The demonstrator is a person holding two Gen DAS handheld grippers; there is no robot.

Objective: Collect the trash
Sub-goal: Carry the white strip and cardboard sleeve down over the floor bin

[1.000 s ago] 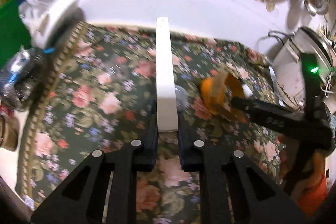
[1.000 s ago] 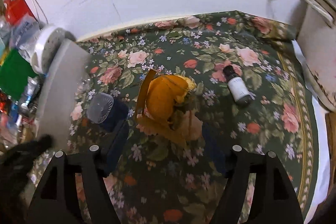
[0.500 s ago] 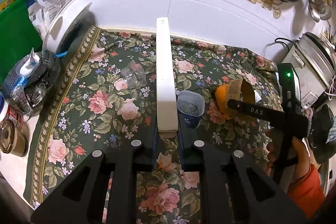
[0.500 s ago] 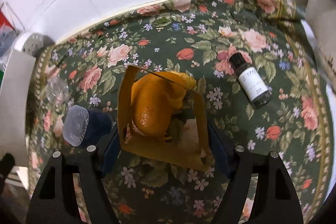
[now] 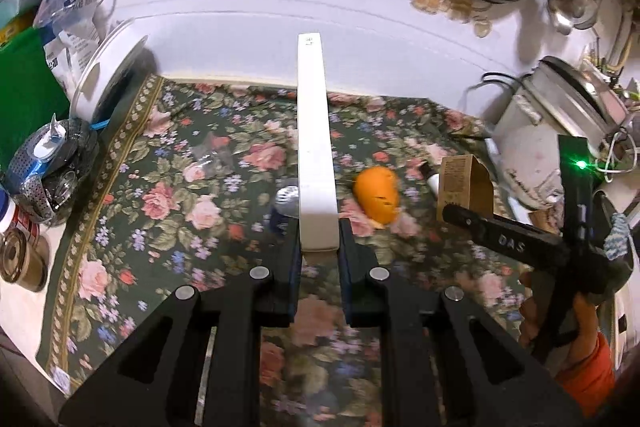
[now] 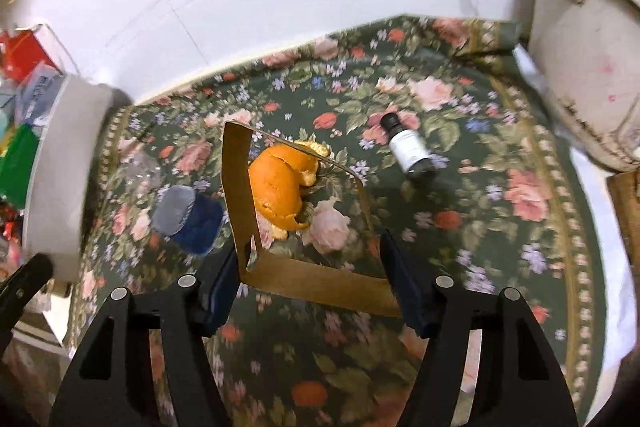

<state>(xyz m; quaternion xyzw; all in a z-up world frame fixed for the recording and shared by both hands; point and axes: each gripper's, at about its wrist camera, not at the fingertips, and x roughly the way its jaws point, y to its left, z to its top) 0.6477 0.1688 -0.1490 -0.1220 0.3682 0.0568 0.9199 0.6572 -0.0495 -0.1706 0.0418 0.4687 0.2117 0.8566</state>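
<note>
The right hand-held gripper (image 6: 312, 283) is closing on an open cardboard box (image 6: 304, 227) above the orange peel (image 6: 280, 187); thin walls could buckle and slip. The left hand-held gripper (image 5: 319, 247) clamps a white tray (image 5: 314, 139), left of the peel.

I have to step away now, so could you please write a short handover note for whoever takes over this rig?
Left gripper: shut on a long white box, held above the floral tablecloth.
Right gripper: jaws closing on an open brown cardboard carton, already lifted.
On the cloth: orange peel, dark dropper bottle, blue cup, crumpled clear plastic.
Done: two boxes picked up.
Left: bin them, then collect the rest. No bin in view.
</note>
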